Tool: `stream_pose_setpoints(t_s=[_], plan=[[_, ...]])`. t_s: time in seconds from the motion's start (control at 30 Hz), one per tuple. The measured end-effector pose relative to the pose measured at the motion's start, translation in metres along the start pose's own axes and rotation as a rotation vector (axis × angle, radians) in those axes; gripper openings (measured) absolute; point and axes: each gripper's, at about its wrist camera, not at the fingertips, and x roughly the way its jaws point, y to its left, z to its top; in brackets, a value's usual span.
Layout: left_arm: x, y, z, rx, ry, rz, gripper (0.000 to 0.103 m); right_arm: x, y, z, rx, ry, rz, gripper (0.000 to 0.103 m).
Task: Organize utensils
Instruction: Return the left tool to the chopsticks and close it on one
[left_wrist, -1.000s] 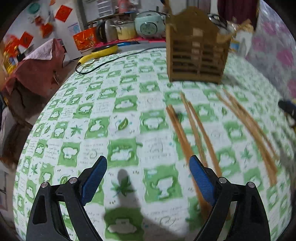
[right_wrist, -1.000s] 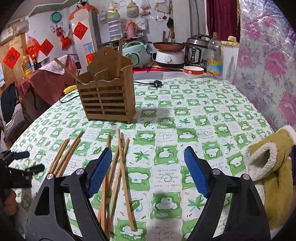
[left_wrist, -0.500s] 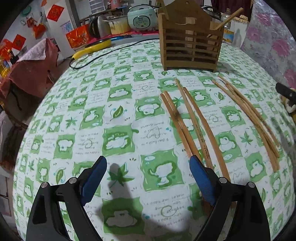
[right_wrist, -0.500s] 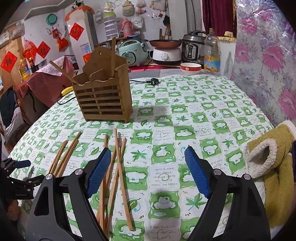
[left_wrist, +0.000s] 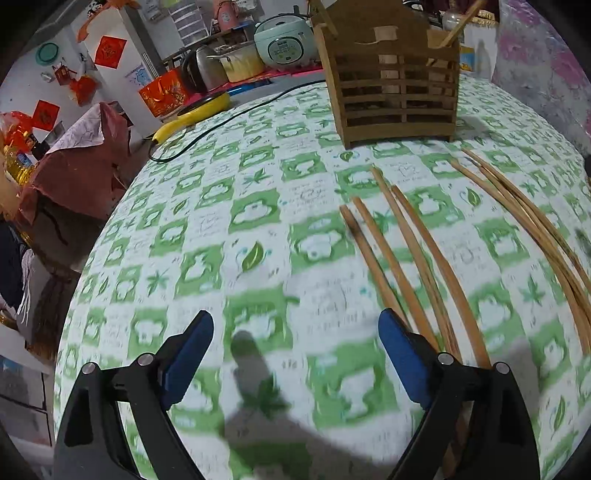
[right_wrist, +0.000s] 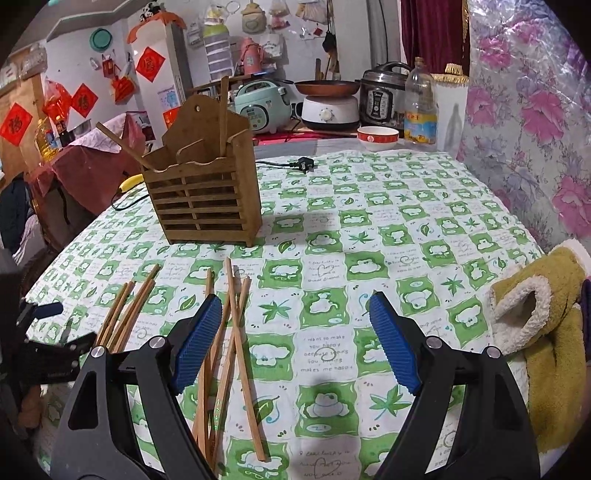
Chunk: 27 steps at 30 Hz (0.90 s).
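A slatted wooden utensil holder (left_wrist: 393, 92) stands at the far side of the table, also in the right wrist view (right_wrist: 205, 199), with two chopsticks standing in it. Several wooden chopsticks lie loose on the cloth: one group (left_wrist: 402, 258) just right of my left gripper (left_wrist: 295, 354), another group (left_wrist: 535, 240) further right. In the right wrist view that group (right_wrist: 229, 332) lies under the left finger of my right gripper (right_wrist: 291, 343), the other group (right_wrist: 125, 314) further left. Both grippers are open and empty above the cloth.
The round table has a green-and-white checked cloth (right_wrist: 388, 240). A black cable and plug (right_wrist: 303, 164) lie behind the holder. A yellow fleece garment (right_wrist: 546, 332) lies at the right edge. Cookers, a bowl (right_wrist: 377, 137) and an oil bottle stand behind.
My left gripper has swung and drawn closer to the table, so the holder and chopsticks shifted in its view. My right gripper has moved only slightly. Both stayed open.
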Motion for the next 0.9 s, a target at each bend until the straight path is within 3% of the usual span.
stream_pose_setpoints(t_s=[0.1,0.3,0.4,0.53,0.63,0.77,0.83,0.87,0.9], plan=[[0.000,0.000,0.000,0.002,-0.003,-0.027,0.079,-0.001,-0.001,0.000,0.007,-0.004,0.006,0.079],[-0.008,-0.019,-0.003,0.084,-0.049,0.027,0.059,-0.001,0.002,-0.001,-0.001,-0.004,0.017,0.077],[-0.011,-0.015,-0.004,0.062,-0.037,-0.029,0.057,0.000,0.002,-0.001,-0.005,0.002,0.016,0.077],[-0.021,-0.005,-0.005,0.009,-0.043,-0.167,0.057,0.000,0.003,-0.001,-0.007,-0.001,0.019,0.077],[-0.028,-0.005,-0.007,-0.005,-0.058,-0.236,0.063,0.000,0.003,-0.001,-0.011,0.004,0.017,0.077],[-0.021,-0.019,-0.013,0.050,-0.016,-0.229,0.065,0.000,0.004,-0.002,-0.017,0.006,0.014,0.077],[-0.026,-0.023,-0.016,0.074,-0.033,-0.199,0.064,0.000,0.004,-0.002,-0.012,0.007,0.015,0.077],[-0.027,-0.022,-0.018,0.073,-0.038,-0.190,0.061,0.000,0.004,-0.002,-0.010,0.008,0.015,0.077],[-0.027,-0.022,-0.018,0.073,-0.043,-0.178,0.048,0.000,0.003,-0.002,-0.006,0.009,0.015,0.077]])
